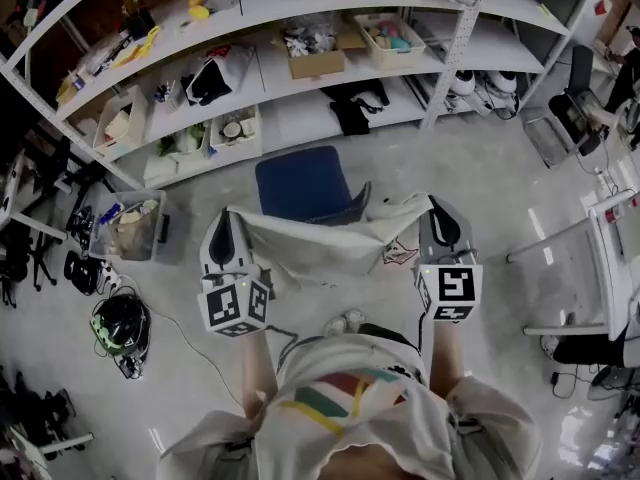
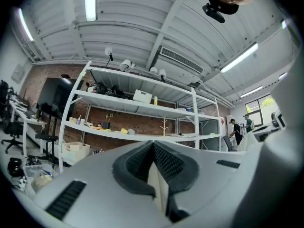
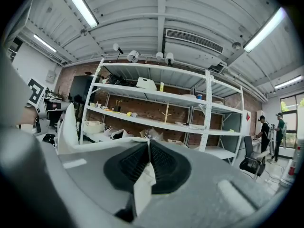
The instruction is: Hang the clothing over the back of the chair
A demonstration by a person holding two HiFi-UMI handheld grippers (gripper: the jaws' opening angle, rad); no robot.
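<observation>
Blue chair (image 1: 302, 182) only overhead, garment (image 1: 320, 240) stretched

head: steeply down | gripper views: level, near jaws (all share shelves (image 1: 300, 113))

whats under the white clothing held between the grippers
Part of the blue chair shows past the white clothing, stretched between left gripper and right gripper. The cloth covers the chair's near edge and the floor beneath.

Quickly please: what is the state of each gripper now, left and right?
Left gripper: closed on one end of the white garment.
Right gripper: closed on the other end of the same garment.
</observation>
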